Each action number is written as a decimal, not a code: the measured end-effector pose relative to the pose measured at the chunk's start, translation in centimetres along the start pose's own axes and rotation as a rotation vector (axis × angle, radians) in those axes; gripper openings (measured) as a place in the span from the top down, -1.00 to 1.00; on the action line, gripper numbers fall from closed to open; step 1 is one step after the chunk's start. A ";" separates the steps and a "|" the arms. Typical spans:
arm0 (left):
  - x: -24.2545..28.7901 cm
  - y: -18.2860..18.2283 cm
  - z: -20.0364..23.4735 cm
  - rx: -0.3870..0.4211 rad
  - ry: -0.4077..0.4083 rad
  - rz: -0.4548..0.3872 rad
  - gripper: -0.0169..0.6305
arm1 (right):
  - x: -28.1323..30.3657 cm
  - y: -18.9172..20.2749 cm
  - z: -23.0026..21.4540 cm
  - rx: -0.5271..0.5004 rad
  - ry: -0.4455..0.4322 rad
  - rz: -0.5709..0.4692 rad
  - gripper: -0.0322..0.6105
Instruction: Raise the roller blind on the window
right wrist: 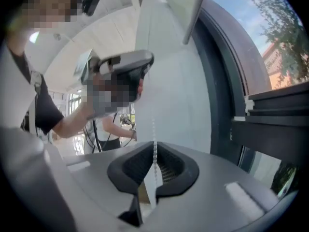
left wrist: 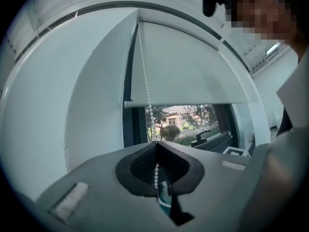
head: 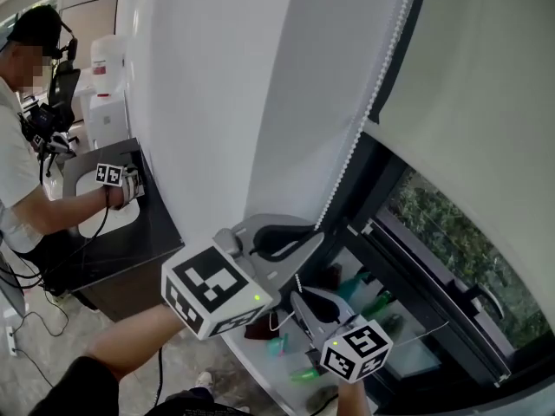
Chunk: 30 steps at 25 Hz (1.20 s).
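Chain work, both hands on the cord. Roller blind point(head: 468, 68) hangs at the right of the head view over the window point(head: 451, 232). In the left gripper view its bottom bar point(left wrist: 188, 102) sits partway down the glass, with trees and a building visible below it, so I judge the blind partly raised with more travel left. Bead chain point(head: 362, 120) drops from the upper right along the blind's left edge to both tools. Left tongs point(head: 310, 230) are the upper pair and are closed on the chain; its beads run straight through the pinched pads in the left gripper view. Right tongs point(head: 302, 300) sit just below and nearer, also closed on the chain, which enters between the pads from above. My reading of the stacked grip: one pair holds tension so the blind cannot slip back while the other takes the next bite lower down. Both pairs face the window, which lets the chain run vertically through the pads. Risk: thin beads could slide in a loose pinch. Another person point(head: 22, 180) works at a table point(head: 130, 232) at far left, well apart from this.
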State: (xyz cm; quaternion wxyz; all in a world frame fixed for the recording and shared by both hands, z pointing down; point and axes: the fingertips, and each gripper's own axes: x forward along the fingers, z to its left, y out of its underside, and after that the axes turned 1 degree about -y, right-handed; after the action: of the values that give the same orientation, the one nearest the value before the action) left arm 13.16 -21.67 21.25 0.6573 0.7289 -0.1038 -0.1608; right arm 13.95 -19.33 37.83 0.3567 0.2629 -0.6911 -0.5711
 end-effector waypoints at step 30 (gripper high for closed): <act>-2.0 15.7 -2.1 -0.221 0.062 0.320 0.91 | -0.5 -21.6 1.6 -0.140 -0.050 -0.361 0.88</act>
State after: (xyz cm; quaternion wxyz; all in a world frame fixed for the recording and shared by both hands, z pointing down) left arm 13.04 -20.77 37.16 0.7533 0.6312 -0.1799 -0.0422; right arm 12.09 -22.49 16.48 0.2485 0.3430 -0.5999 -0.6787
